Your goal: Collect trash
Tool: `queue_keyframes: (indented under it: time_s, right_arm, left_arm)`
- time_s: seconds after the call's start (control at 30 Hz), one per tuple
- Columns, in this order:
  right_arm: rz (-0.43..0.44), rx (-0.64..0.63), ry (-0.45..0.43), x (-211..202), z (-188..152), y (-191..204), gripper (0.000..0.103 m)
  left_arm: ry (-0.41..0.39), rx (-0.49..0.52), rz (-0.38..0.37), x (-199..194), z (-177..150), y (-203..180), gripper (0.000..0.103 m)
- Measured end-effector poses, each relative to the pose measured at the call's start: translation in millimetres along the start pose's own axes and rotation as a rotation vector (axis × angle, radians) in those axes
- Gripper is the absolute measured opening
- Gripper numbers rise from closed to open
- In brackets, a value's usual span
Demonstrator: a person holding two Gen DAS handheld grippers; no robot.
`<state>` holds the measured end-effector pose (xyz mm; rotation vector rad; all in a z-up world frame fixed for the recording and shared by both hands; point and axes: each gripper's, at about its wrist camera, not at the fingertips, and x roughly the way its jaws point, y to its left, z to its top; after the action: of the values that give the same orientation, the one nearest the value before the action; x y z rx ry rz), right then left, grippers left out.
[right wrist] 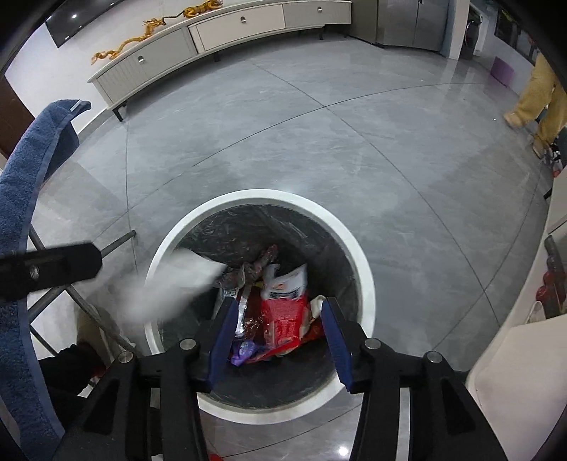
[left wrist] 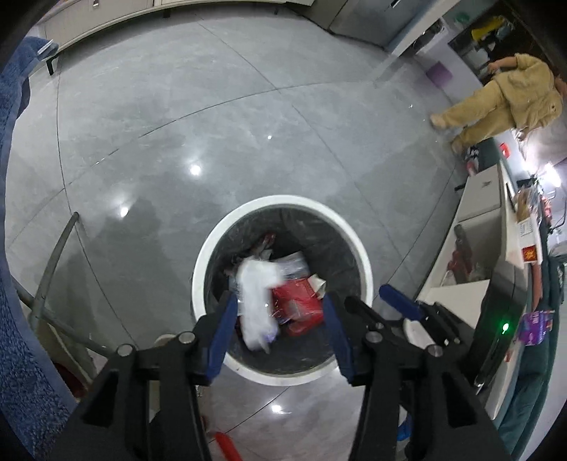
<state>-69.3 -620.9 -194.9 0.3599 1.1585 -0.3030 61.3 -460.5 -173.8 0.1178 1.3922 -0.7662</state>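
A round white-rimmed trash bin (left wrist: 349, 234) with a black liner stands on the grey floor; it also shows in the right wrist view (right wrist: 358, 248). Inside lie red wrappers (left wrist: 301, 305) and other packets (right wrist: 283, 319). A blurred white plastic bag (left wrist: 257, 301) hangs in the air over the bin's mouth, between my left gripper's fingers; it shows as a white streak (right wrist: 170, 287) in the right wrist view. My left gripper (left wrist: 280, 301) is open above the bin. My right gripper (right wrist: 278, 305) is open and empty above the bin, and shows beside the left one (left wrist: 386, 298).
A blue chair (right wrist: 21, 198) with metal legs stands to the left of the bin. A white counter (left wrist: 475, 248) with clutter is on the right. A person in beige (left wrist: 510, 95) stands at the far right. A long low cabinet (right wrist: 212, 32) lines the far wall.
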Motion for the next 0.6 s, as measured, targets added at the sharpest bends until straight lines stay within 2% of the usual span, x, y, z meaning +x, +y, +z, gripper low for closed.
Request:
queue_keyframes:
  time_s: [0.13,0.33,0.4,0.6]
  right_arm:
    - [-0.015,0.007,-0.020,-13.7,-1.2,-1.3,0.047]
    - [-0.023,-0.012,-0.074,-39.9,0.2,14.9,0.047]
    - [-0.022,-0.021,-0.096,-49.5,1.7,23.9,0.052]
    - [-0.028,-0.074,-0.153,-78.1,3.5,61.3,0.060]
  left_arm:
    - [-0.026,0.005,-0.007,-12.0,-2.7,-2.2,0.048]
    - [-0.158,0.042,0.024,-56.8,-14.5,-1.2,0.048]
    - [-0.205,0.051,0.044,-75.7,-19.0,3.3,0.048]
    - [-0.290,0.054,0.117,-127.8,-41.1,32.3,0.049]
